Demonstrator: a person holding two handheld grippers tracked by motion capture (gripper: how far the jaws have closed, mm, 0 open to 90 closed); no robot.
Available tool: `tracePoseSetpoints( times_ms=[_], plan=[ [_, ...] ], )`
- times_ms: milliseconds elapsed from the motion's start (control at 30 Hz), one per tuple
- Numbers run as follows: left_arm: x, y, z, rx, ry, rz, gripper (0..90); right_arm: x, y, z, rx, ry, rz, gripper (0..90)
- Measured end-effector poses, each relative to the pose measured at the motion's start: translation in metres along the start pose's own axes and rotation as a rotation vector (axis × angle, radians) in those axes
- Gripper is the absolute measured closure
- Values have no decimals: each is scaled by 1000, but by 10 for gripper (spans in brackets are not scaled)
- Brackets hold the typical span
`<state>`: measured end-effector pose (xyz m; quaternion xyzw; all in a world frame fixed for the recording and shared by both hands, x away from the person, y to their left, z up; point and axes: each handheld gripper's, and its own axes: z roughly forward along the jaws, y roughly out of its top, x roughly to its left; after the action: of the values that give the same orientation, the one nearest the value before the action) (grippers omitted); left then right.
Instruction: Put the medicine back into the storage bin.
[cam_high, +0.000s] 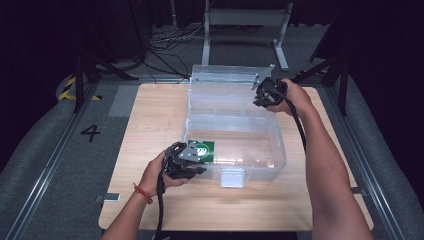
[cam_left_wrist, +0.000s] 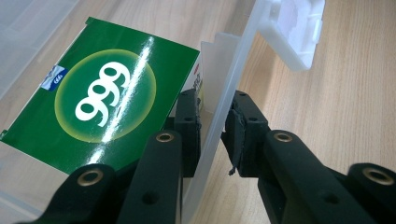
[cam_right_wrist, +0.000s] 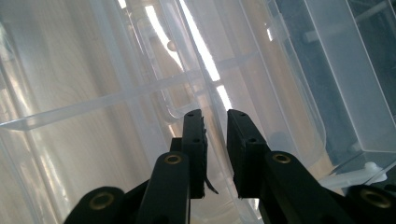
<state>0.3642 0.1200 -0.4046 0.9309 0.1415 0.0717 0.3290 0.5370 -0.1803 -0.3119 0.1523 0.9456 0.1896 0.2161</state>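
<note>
A clear plastic storage box (cam_high: 280, 150) stands on the wooden table with its lid (cam_high: 225, 80) swung up at the back. Inside, at the left end, lies a green packet (cam_high: 204, 150) printed "999" (cam_left_wrist: 93, 98). My left gripper (cam_high: 197, 162) is shut on the box's front-left wall (cam_left_wrist: 229, 79), one jaw inside and one outside (cam_left_wrist: 214, 105). My right gripper (cam_high: 257, 97) is at the lid's right side. Its jaws (cam_right_wrist: 215, 116) straddle the lid's rim (cam_right_wrist: 205, 51) and close on it.
A white latch (cam_high: 232, 176) hangs at the middle of the box's front wall, also in the left gripper view (cam_left_wrist: 294, 32). The table top (cam_high: 150, 115) lies bare to the left of the box. Metal stands and cables sit on the floor behind the table.
</note>
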Motion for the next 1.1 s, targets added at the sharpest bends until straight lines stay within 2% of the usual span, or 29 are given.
tracePoseSetpoints(
  times_ms=[67, 133, 167, 533, 633, 1100],
  plan=[
    [-1, 0, 1, -7, 2, -11, 757, 1, 0, -1, -6, 5, 7, 796],
    [-3, 1, 2, 0, 12, -11, 755, 1, 0, -1, -5, 4, -8, 802],
    [-3, 2, 3, -6, 18, -5, 756, 2, 1, -2, -5, 4, 2, 804],
    [-2, 0, 5, -15, -13, -22, 751, 2, 1, -10, -47, 44, -4, 832],
    [-3, 0, 6, -12, -5, -18, 747, 3, 1, -13, -64, 56, -14, 841],
    [-2, -1, 5, -10, -19, -22, 745, 11, 2, -22, -101, 65, -28, 874]
  ],
)
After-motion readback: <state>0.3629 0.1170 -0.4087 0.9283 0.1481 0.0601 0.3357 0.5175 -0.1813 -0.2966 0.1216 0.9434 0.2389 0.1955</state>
